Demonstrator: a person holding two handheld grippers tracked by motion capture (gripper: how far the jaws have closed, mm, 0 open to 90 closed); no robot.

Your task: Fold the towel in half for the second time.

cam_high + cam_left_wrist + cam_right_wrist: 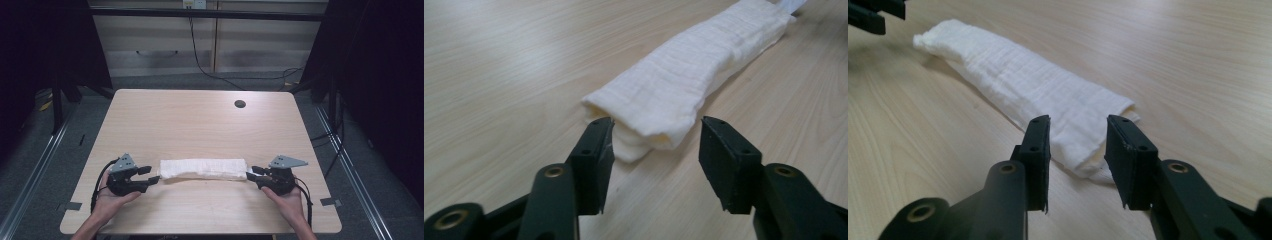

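Lying lengthwise near the counter's (pixel 200 125) front edge, folded white cloth (pixel 202 168); left claw (pixel 152 176) and right claw (pixel 252 172) gape open at its ends, bare wood beyond.

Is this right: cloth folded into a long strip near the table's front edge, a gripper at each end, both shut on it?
Not quite. The cloth is a folded strip near the front of the table, with the left gripper and right gripper at its ends, but both are open. Each gripper view shows its jaws apart around a cloth end, not clamped.
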